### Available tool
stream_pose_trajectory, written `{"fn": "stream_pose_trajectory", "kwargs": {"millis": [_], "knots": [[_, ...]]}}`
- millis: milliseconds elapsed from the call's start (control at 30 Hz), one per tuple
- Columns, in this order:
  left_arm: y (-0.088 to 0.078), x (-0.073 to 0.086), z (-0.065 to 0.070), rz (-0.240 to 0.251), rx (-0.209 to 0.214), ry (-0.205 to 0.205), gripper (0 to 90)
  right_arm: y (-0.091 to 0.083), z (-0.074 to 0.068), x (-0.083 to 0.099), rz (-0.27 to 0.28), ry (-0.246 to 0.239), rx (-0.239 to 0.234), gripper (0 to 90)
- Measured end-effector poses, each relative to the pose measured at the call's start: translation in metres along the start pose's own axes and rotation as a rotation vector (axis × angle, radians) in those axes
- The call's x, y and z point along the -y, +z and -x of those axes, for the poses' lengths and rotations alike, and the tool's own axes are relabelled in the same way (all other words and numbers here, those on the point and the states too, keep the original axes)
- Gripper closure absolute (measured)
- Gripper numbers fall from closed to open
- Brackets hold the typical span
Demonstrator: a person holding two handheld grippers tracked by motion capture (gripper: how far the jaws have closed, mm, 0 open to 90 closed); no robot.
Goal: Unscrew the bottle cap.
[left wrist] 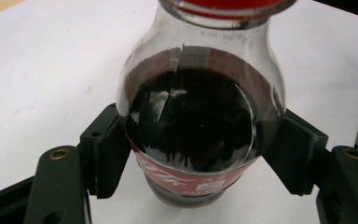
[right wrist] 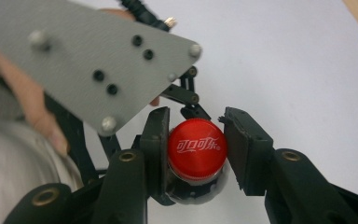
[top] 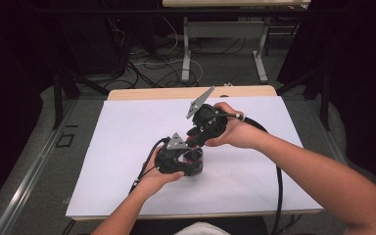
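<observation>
- We've got a small cola bottle (left wrist: 198, 121) standing upright on the white sheet (top: 127, 147) that covers the table, roughly mid-table and a bit toward our side.
- Our left gripper (left wrist: 198, 154) is clamped on the bottle's body: in the left gripper view both pads press the round shoulder just above the red label (left wrist: 182, 179), one on each side.
- The drink inside is dark and sits well up into the bulge of the bottle.
- Our right gripper (right wrist: 196, 149) comes in from above and is clenched on the red cap (right wrist: 197, 148). In the right gripper view the cap sits squarely between the two jaws, with both pads against its sides.
- In the high view the two grippers are stacked close together, right one (top: 203, 128) above and just behind the left (top: 178, 159).
- The grey plate (right wrist: 88, 60) of the left gripper sits just left of the cap in the right gripper view.
</observation>
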State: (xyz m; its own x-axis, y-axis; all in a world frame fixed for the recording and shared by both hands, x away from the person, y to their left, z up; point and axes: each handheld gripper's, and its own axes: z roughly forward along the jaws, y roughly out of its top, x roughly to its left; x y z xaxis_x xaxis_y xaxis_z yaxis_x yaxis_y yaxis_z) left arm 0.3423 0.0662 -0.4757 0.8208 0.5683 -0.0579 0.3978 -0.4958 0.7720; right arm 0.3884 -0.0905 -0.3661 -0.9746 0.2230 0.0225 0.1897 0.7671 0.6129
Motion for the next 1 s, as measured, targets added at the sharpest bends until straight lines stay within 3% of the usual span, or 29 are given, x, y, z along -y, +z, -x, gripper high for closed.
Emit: {"fn": "stream_pose_trajectory", "kwargs": {"millis": [33, 67, 133, 167, 233, 267, 333, 400, 467, 500, 533, 567, 700, 800, 867, 967, 1000], "knots": [[0.000, 0.000, 0.000, -0.001, 0.001, 0.001, 30.0, 0.000, 0.006, 0.000, 0.005, -0.075, -0.038, 61.2], [-0.001, -0.001, 0.000, -0.011, 0.011, 0.015, 30.0, 0.000, 0.006, 0.000, 0.005, -0.075, -0.038, 61.2], [-0.001, 0.000, 0.001, -0.023, 0.022, 0.008, 30.0, 0.000, 0.011, 0.000, -0.002, -0.150, -0.091, 61.1], [-0.001, 0.000, 0.001, -0.024, 0.022, 0.010, 30.0, 0.000, 0.012, 0.001, -0.005, -0.151, -0.110, 60.9], [0.001, 0.000, 0.002, -0.002, 0.007, 0.013, 30.0, 0.001, 0.015, 0.002, -0.001, -0.208, -0.140, 60.2], [0.001, 0.000, 0.002, -0.007, 0.009, 0.005, 30.0, 0.001, 0.016, 0.002, 0.000, -0.194, -0.136, 54.5], [0.000, 0.000, 0.000, 0.007, 0.001, 0.008, 30.0, 0.001, 0.015, 0.004, 0.001, -0.108, -0.121, 48.2], [-0.001, 0.000, 0.000, 0.007, -0.006, -0.005, 30.0, 0.001, 0.013, 0.005, -0.014, 0.004, -0.088, 44.2], [-0.002, 0.000, -0.001, 0.004, -0.008, -0.008, 30.0, 0.000, 0.008, 0.004, -0.004, 0.136, -0.005, 43.2], [-0.003, 0.000, -0.001, 0.004, -0.009, -0.010, 30.0, -0.001, 0.005, 0.003, -0.011, 0.168, 0.036, 44.2], [-0.002, 0.000, -0.001, 0.006, -0.009, -0.017, 30.0, -0.001, 0.005, 0.003, -0.011, 0.168, 0.036, 44.2], [-0.002, 0.000, -0.001, 0.007, -0.012, -0.018, 30.0, -0.001, 0.001, 0.003, -0.027, 0.219, 0.064, 45.0], [-0.001, 0.000, -0.001, 0.013, -0.019, -0.018, 29.9, 0.001, -0.008, -0.002, -0.047, 0.310, 0.116, 50.8], [-0.002, 0.000, -0.001, -0.012, -0.004, -0.016, 30.0, 0.002, -0.013, -0.005, -0.067, 0.339, 0.144, 56.0], [-0.001, 0.000, 0.000, 0.000, -0.015, -0.015, 30.0, 0.003, -0.014, -0.007, -0.076, 0.350, 0.168, 58.0], [0.000, 0.000, 0.001, 0.000, -0.014, -0.017, 30.0, 0.004, -0.017, -0.009, -0.096, 0.331, 0.185, 60.1], [-0.001, 0.000, 0.001, 0.002, -0.014, -0.017, 30.0, 0.004, -0.017, -0.009, -0.101, 0.303, 0.191, 60.3]]}}
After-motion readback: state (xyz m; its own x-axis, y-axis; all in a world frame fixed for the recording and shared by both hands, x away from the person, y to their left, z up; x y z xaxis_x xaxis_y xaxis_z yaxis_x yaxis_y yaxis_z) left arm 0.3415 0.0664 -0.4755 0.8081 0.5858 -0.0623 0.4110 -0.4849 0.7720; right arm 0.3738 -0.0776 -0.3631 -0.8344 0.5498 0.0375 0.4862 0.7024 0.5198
